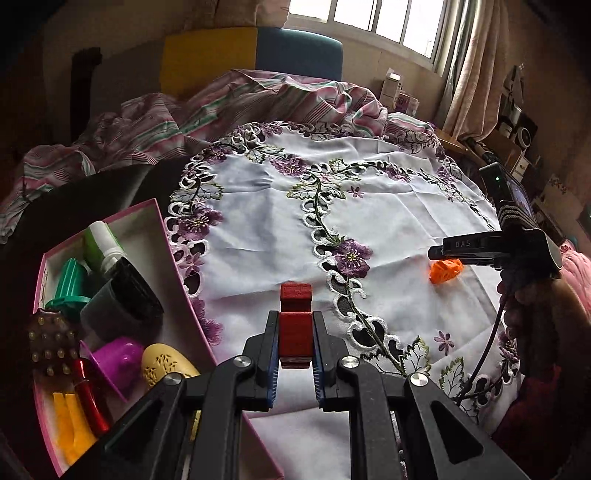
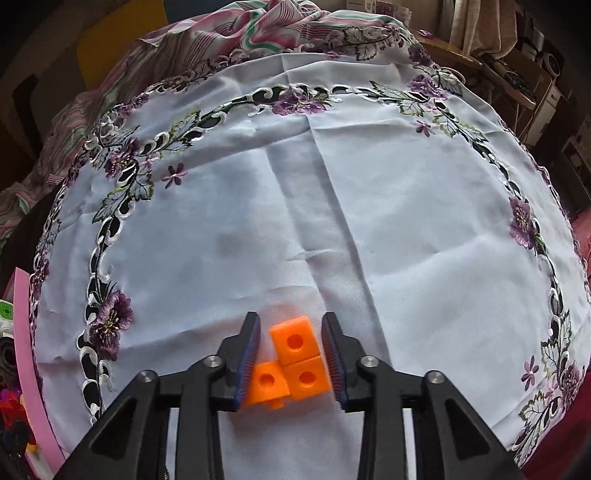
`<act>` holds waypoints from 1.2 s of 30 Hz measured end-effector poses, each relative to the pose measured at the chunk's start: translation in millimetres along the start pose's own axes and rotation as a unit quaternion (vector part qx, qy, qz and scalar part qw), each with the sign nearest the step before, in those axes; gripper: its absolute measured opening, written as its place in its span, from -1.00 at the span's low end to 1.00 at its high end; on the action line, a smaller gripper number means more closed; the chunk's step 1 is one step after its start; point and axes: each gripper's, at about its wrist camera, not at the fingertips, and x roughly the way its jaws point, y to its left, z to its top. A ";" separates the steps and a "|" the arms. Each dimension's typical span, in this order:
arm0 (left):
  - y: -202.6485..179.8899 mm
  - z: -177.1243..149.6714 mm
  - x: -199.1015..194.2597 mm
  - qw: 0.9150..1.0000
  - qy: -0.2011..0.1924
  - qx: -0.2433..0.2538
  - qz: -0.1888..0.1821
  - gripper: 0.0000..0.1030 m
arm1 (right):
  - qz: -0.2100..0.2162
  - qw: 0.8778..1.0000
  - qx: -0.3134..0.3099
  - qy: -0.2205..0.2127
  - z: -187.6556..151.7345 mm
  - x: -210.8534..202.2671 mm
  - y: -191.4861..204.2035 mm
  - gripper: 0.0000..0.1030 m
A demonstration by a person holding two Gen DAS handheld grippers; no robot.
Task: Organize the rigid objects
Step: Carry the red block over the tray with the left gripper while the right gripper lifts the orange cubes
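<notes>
left tool (image 1: 294, 363): clenched on a red block piece (image 1: 294, 325), which it holds above the embroidered white cloth (image 1: 266, 206); both pads press on its sides.
right tool (image 2: 291, 363): its pads stand on both sides of an orange block piece (image 2: 293, 363) with round holes; the left pad looks to touch it, the right pad is just beside it, so a firm grasp cannot be told.
orange block piece: it lies on the cloth, near the right edge in the left wrist view.
pink box (image 1: 177, 266): it stands at the left of the cloth, open.
inside the box: a green and white bottle (image 1: 101, 242), a green plastic part (image 1: 72, 282), a black pouch (image 1: 125, 295), a purple cup (image 1: 118, 356), a yellow oval case (image 1: 162, 363), some yellow pieces (image 1: 70, 424).
behind the worktop: a striped bedsheet (image 1: 155, 118), a window (image 1: 369, 18).
</notes>
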 end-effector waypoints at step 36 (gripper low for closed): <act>32.4 -14.8 -24.1 1.000 -0.008 -0.029 0.009 -0.70 | -0.018 0.995 -0.098 0.018 -19.9 3.2 32.0 0.16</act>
